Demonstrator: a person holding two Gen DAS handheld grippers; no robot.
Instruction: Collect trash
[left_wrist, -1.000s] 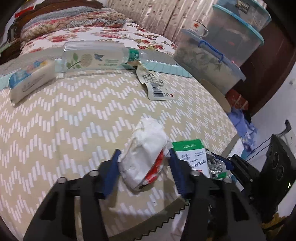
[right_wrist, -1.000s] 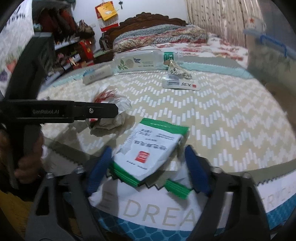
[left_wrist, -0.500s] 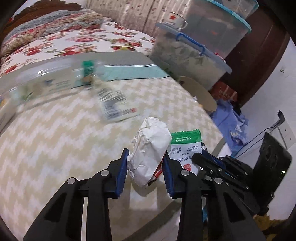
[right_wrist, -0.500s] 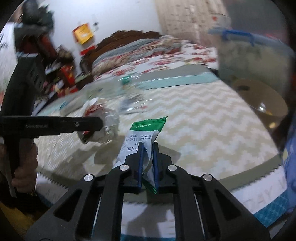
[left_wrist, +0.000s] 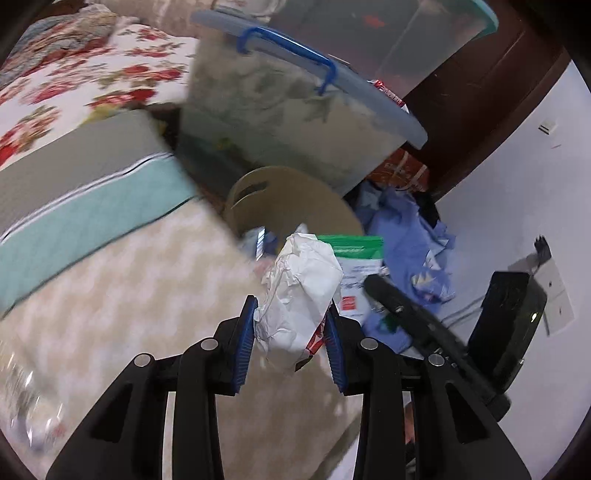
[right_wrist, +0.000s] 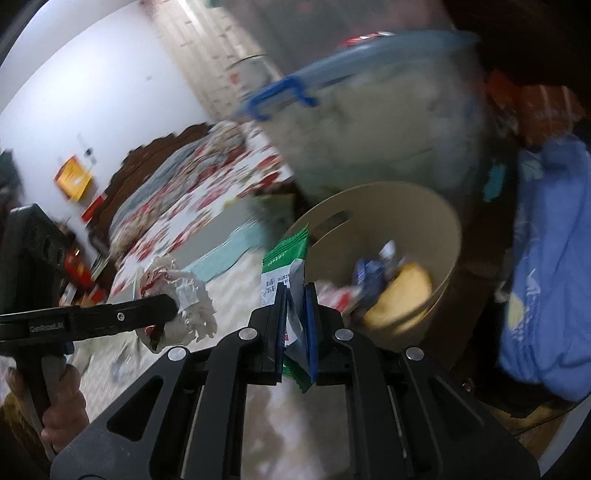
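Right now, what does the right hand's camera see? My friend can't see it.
The right gripper pinches a green and white packet just before a tan bin that already holds trash. At left, the left gripper holds crumpled white paper over the bed.

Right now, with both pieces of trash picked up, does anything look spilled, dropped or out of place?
Nothing stands out. The crumpled white wrapper sits clamped in the left gripper, the green sachet in the right gripper, and the tan bin beside the bed stands upright.
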